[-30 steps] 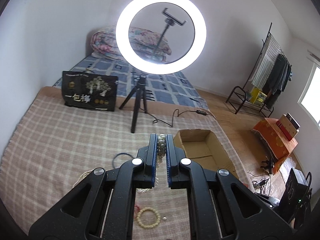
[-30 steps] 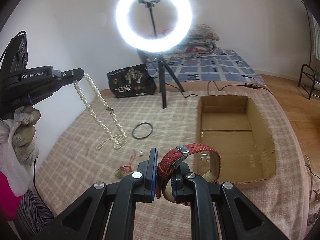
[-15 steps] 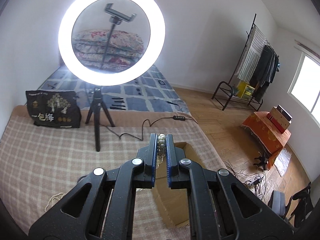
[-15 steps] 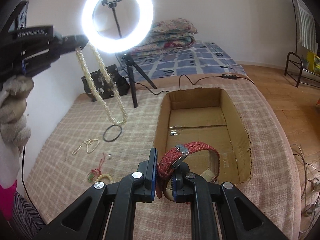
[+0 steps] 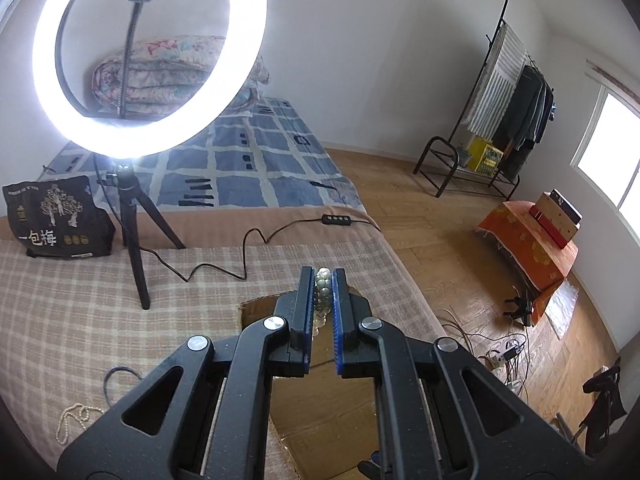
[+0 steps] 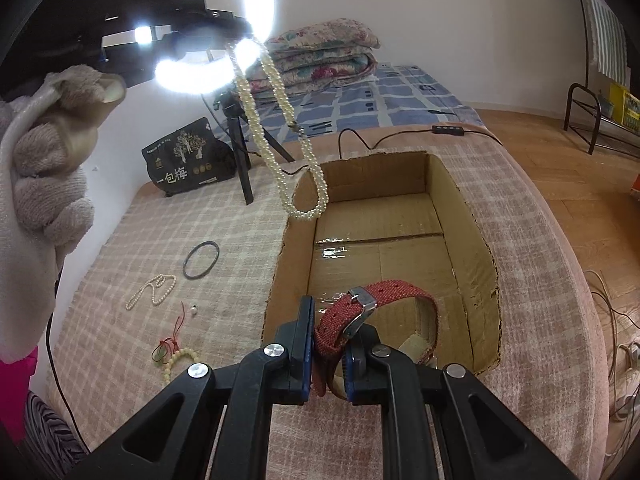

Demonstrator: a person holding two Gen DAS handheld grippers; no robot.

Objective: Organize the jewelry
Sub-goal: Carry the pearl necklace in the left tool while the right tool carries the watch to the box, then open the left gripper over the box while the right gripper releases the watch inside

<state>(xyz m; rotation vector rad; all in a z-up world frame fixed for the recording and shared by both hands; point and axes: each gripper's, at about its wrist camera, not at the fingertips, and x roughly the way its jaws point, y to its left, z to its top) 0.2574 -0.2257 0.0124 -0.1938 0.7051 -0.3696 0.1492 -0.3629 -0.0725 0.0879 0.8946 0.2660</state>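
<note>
My left gripper (image 5: 323,276) is shut on a pearl necklace (image 5: 322,300). In the right wrist view the necklace (image 6: 280,128) hangs in a long loop whose bottom end is over the near left corner of an open cardboard box (image 6: 460,216). My right gripper (image 6: 326,312) is shut on a red fabric-strap watch (image 6: 380,304) and holds it over the box's near end. A thin pearl chain (image 6: 154,290), a black ring (image 6: 201,259), a bead bracelet (image 6: 178,362) and a red cord (image 6: 172,340) lie on the plaid blanket left of the box.
A lit ring light on a tripod (image 5: 132,240) and a black bag (image 5: 56,220) stand behind the box, and a cable (image 5: 248,236) runs across the blanket. The blanket edge drops to a wooden floor (image 6: 580,184) on the right.
My left gripper has carried the pearl necklace to the right, from over the blanket to over the box's corner. My right gripper with the watch has moved closer over the box.
</note>
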